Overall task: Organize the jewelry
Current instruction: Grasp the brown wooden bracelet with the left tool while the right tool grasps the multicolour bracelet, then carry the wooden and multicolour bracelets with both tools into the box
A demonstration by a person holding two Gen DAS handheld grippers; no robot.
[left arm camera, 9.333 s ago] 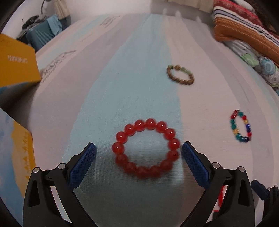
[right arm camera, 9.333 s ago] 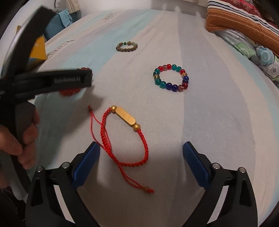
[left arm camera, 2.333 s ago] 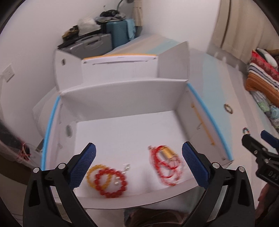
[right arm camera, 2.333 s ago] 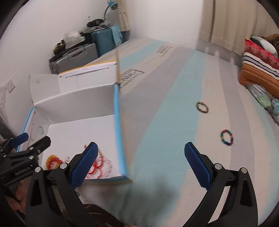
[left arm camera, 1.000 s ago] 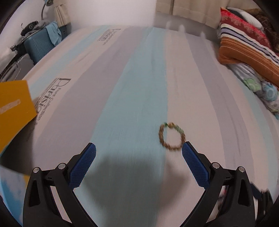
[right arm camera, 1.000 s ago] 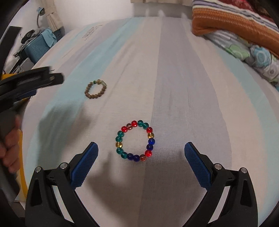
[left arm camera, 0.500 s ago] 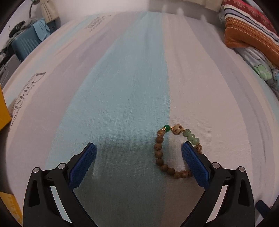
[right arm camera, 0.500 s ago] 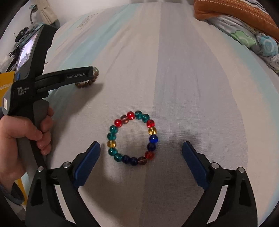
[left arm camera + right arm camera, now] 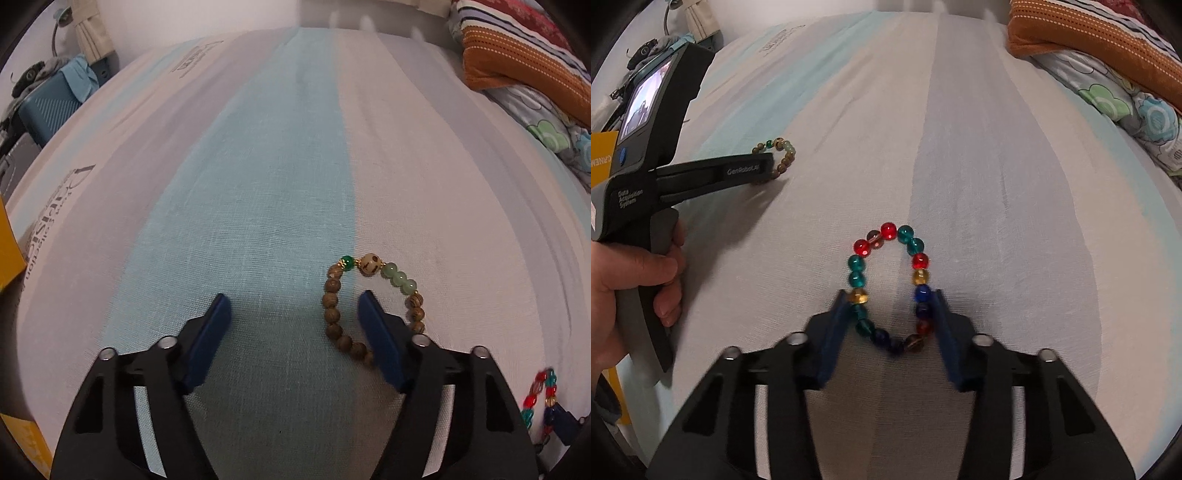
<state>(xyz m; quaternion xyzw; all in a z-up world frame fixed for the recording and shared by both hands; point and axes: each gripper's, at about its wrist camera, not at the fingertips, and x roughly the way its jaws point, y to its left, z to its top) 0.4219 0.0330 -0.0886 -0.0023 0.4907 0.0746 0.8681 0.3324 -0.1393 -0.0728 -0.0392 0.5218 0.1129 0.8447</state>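
A brown wooden bead bracelet with green beads lies on the striped bed sheet. My left gripper is partly closed; its right finger sits inside the bracelet's loop and its left finger is outside on bare sheet. The brown bracelet also shows in the right wrist view, by the left gripper's tip. A multicoloured glass bead bracelet lies on the sheet. My right gripper has closed onto its near half, both pads pressing the bead sides and squeezing the loop narrow. It also shows in the left wrist view.
Folded striped blankets and a floral quilt lie along the right side of the bed. A yellow box edge sits at the left. A blue suitcase stands beyond the bed's left edge. My hand holds the left gripper.
Both grippers have narrowed. The right one has closed onto the multicoloured bracelet and squeezed it into an oval. The left one moved forward so its right finger is inside the brown bracelet.
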